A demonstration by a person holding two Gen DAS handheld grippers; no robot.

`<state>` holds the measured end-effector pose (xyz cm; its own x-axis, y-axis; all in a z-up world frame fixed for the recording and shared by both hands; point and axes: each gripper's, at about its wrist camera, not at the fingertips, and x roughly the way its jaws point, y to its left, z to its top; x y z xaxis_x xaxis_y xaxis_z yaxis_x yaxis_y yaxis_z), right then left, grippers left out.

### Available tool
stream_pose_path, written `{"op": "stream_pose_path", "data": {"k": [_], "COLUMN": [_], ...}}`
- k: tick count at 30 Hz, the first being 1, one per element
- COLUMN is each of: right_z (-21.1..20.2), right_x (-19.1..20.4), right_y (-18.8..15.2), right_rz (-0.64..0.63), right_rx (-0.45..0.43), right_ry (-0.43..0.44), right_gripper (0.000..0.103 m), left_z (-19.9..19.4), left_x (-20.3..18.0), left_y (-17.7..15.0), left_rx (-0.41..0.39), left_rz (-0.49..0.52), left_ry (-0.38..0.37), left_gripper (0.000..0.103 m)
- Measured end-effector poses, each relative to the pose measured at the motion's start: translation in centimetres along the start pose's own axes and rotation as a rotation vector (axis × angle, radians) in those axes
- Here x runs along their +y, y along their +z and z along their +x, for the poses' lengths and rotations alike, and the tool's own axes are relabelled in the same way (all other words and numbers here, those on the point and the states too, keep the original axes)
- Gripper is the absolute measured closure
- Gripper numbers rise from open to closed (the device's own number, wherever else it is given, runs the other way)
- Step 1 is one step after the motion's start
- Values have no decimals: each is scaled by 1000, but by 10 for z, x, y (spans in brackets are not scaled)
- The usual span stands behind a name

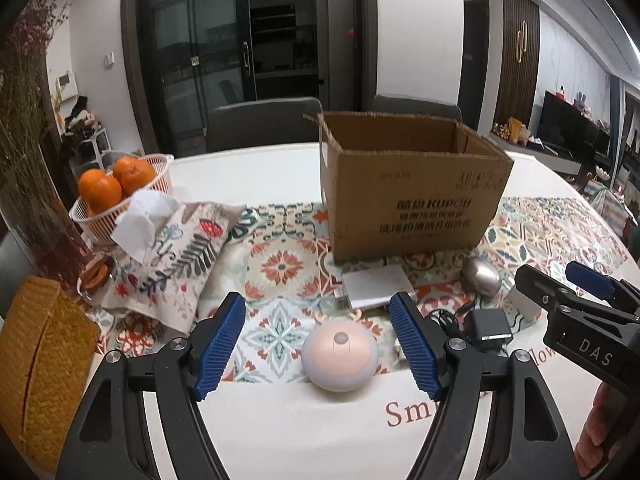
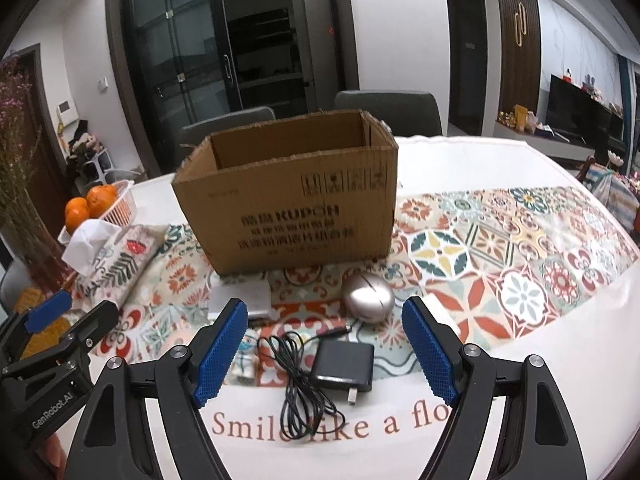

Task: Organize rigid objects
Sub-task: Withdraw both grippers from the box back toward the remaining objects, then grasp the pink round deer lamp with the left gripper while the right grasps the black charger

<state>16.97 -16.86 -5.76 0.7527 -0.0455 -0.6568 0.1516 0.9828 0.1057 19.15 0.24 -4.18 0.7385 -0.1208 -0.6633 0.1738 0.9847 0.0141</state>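
Observation:
An open cardboard box point(image 1: 412, 188) point(image 2: 288, 192) stands on the patterned runner. Before it lie a flat white box point(image 1: 378, 284) point(image 2: 244, 296), a silver egg-shaped mouse point(image 1: 480, 276) point(image 2: 368, 298), and a black charger point(image 1: 488, 328) point(image 2: 344, 364) with its coiled cable point(image 2: 304, 384). A round pink-and-white gadget point(image 1: 340, 356) sits just beyond my left gripper point(image 1: 318, 308) point(image 2: 80, 308), which is open and holds nothing. My right gripper point(image 2: 324, 312) point(image 1: 560, 276) is also open, hovering above the charger and cable. A small patterned item point(image 2: 244, 356) is half hidden behind its left pad.
A white basket point(image 1: 100, 216) of oranges point(image 1: 100, 190), a tissue pack in a floral cover point(image 1: 180, 248) and a woven yellow holder point(image 1: 40, 360) crowd the left side. Dried flowers point(image 1: 24, 140) stand far left. Two grey chairs point(image 1: 264, 120) are behind the table.

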Motion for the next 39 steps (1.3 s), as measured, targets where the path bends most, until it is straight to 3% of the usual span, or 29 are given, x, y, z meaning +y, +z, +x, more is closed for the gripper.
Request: {"op": "stream_pose_path", "data": {"k": [15, 31, 34, 39], "right_z": [42, 79, 84, 92], "right_x": [-9, -21, -22, -23], "right_y": [-28, -39, -40, -42], "right_rz": [51, 88, 85, 94], "right_rx": [135, 229, 236, 249], "right_ry": [-36, -73, -76, -72], "right_gripper": [23, 23, 23, 23], "left_z": [38, 79, 86, 96], "left_x": [0, -7, -8, -9], "left_y": [-24, -39, -40, -42], "left_rx": [114, 219, 231, 248], "left_rz": [-2, 7, 8, 5], "left_ry": [-18, -85, -91, -97], "left_gripper": [29, 28, 22, 22]}}
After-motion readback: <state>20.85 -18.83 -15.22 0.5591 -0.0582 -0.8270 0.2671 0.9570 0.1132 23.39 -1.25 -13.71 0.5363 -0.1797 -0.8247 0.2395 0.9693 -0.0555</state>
